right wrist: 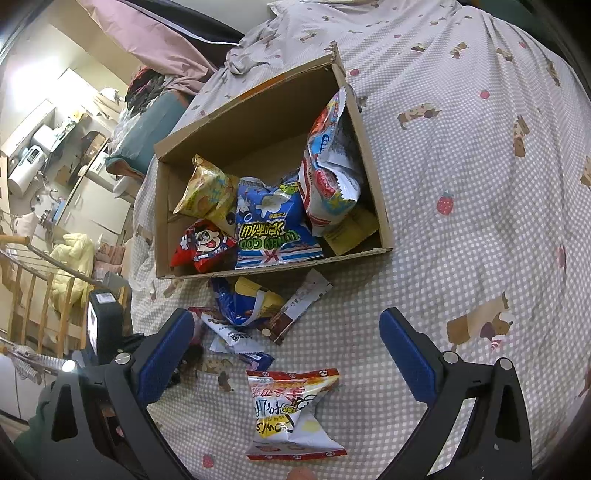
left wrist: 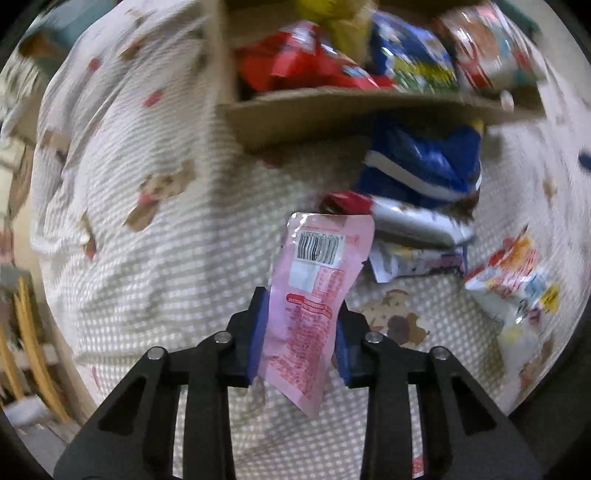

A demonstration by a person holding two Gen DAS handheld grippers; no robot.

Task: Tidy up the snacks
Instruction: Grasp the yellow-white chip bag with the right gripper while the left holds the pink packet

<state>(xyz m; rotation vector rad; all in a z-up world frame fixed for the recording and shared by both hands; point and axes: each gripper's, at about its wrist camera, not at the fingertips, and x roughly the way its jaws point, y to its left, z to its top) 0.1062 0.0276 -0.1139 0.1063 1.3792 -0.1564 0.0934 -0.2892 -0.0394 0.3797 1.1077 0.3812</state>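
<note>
Right wrist view: blue bag [right wrist: 275, 225] reads "MONKEY GOD"; pink packet's [left wrist: 314, 295] print seems illegible.

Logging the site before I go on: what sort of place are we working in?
Most likely a bedroom: the snacks and cardboard box lie on a bed's dog-print quilt, with a pink blanket heaped behind and a wooden railing alongside.

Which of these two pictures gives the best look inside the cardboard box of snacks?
The right wrist view. It looks down into the cardboard box, showing all four walls and the packets inside, sharply. The left wrist view shows the same box only from low and close, blurred, with its front wall hiding the floor and packet tops showing above it.
</note>
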